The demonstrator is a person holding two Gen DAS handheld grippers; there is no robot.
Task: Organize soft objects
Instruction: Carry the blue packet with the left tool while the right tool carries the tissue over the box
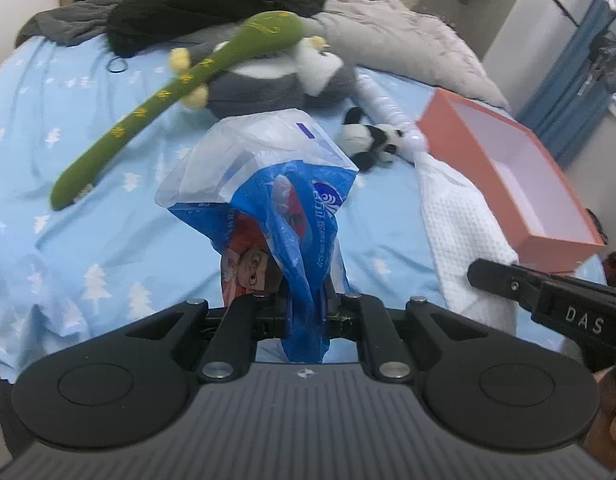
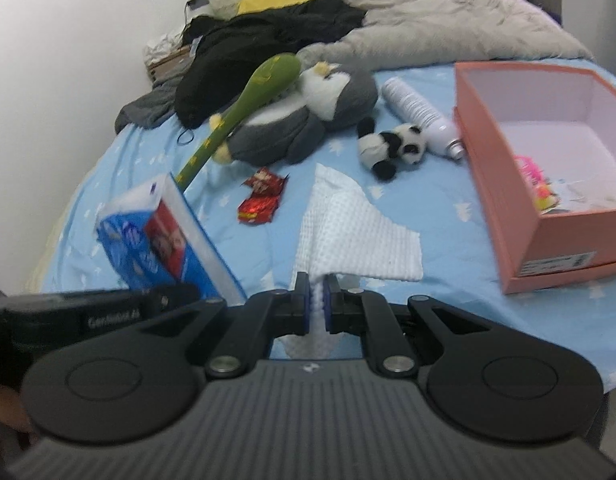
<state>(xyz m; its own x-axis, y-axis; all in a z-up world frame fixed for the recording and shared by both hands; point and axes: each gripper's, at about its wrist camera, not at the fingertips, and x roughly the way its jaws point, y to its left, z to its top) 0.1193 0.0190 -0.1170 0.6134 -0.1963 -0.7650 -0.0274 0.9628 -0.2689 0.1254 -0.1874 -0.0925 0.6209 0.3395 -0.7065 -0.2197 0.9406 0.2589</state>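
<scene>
My left gripper (image 1: 305, 298) is shut on the crumpled wrapper end of a blue and white tissue pack (image 1: 267, 184), which is lifted off the blue bed sheet (image 1: 47, 240). The same tissue pack (image 2: 147, 236) shows at the left of the right wrist view. My right gripper (image 2: 316, 286) is shut on the near edge of a white waffle towel (image 2: 360, 240), whose far part still lies on the sheet. The towel (image 1: 460, 216) runs up to the right gripper (image 1: 478, 272) in the left wrist view. A green plush lizard (image 1: 179, 88), a grey penguin plush (image 2: 299, 120) and a small panda plush (image 2: 392, 144) lie beyond.
An open pink box (image 2: 548, 248) holding small items stands on the right of the bed. A white spray can (image 2: 420, 116) lies beside the panda. A red wrapper (image 2: 261, 196) lies mid-bed. Black clothes (image 2: 267, 40) and a grey duvet (image 2: 448, 20) are heaped at the back.
</scene>
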